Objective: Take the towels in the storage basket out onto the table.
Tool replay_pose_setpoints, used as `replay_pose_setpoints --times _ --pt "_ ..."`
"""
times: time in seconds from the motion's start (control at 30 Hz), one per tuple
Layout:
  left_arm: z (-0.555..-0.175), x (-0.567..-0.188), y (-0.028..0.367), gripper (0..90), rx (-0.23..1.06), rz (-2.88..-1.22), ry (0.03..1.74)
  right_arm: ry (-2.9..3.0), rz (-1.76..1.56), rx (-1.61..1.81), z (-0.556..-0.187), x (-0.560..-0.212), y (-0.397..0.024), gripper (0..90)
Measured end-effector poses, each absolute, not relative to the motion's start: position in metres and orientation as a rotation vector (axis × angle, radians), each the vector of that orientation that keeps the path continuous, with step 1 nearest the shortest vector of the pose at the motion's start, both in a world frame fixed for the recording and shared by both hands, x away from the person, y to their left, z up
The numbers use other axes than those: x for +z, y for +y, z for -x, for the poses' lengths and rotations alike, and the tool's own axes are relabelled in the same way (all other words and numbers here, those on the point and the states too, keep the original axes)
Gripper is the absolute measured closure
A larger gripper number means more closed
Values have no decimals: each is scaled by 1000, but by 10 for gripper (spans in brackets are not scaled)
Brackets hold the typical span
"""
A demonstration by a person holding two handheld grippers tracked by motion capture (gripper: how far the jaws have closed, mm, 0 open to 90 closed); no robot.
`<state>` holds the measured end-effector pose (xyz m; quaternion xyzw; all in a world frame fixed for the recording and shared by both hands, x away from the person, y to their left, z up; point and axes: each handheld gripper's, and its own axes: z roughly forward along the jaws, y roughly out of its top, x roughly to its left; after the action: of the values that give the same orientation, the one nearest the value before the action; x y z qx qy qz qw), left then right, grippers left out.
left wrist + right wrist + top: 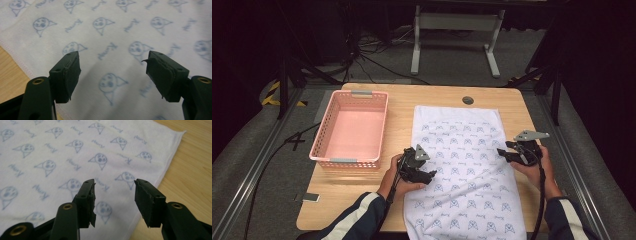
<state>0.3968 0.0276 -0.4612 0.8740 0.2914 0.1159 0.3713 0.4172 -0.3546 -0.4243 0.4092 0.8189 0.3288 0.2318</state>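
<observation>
Lying flat, blue-printed white towel (460, 165)

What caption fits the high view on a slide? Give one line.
Left gripper and right gripper, both open, flank a printed white towel beside a pink basket.

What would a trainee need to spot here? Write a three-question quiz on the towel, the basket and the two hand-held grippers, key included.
1. True or false: the white printed towel lies inside the pink basket.
2. Which edge of the towel overhangs the wooden table? A) the far edge B) the near edge C) no edge
3. Is anything clamped between the jaws of the left hand-held gripper or the right hand-held gripper?

Key:
1. False. The towel lies spread flat on the table, to the right of the basket.
2. B.
3. No. Both sets of jaws stand apart over the towel with nothing between them, one at each long side of it.
</observation>
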Motion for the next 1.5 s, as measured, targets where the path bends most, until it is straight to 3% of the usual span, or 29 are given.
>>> replay_pose_setpoints --times 0.3,0.43,0.6,0.73,0.8,0.87,1.0,1.2,1.27,1.5 --pt "-410 -472 32 281 314 -2217 809 2331 -1143 861 -438 -446 -351 534" --pt "-405 -470 29 295 305 -2231 815 2342 -1174 856 -426 -450 -359 565" --pt "-389 -463 22 324 171 -2316 685 2358 -1215 835 -403 -448 -371 577" --pt "-389 -460 20 325 144 -2309 666 2396 -1225 782 -385 -445 -376 576" --pt "-396 -457 20 297 166 -2282 690 2428 -1208 717 -376 -441 -379 506" --pt "-409 -453 18 279 181 -2245 748 2421 -1207 721 -376 -440 -383 496" --pt "-437 -445 11 233 252 -2242 799 2286 -1270 810 -397 -427 -393 479" --pt "-482 -438 2 248 301 -2171 892 2106 -1305 820 -444 -413 -398 476" --pt "-506 -447 -3 257 332 -2178 952 2091 -1318 802 -458 -415 -400 499" --pt "-534 -455 -4 278 307 -2128 1020 2053 -1437 743 -488 -430 -403 466"
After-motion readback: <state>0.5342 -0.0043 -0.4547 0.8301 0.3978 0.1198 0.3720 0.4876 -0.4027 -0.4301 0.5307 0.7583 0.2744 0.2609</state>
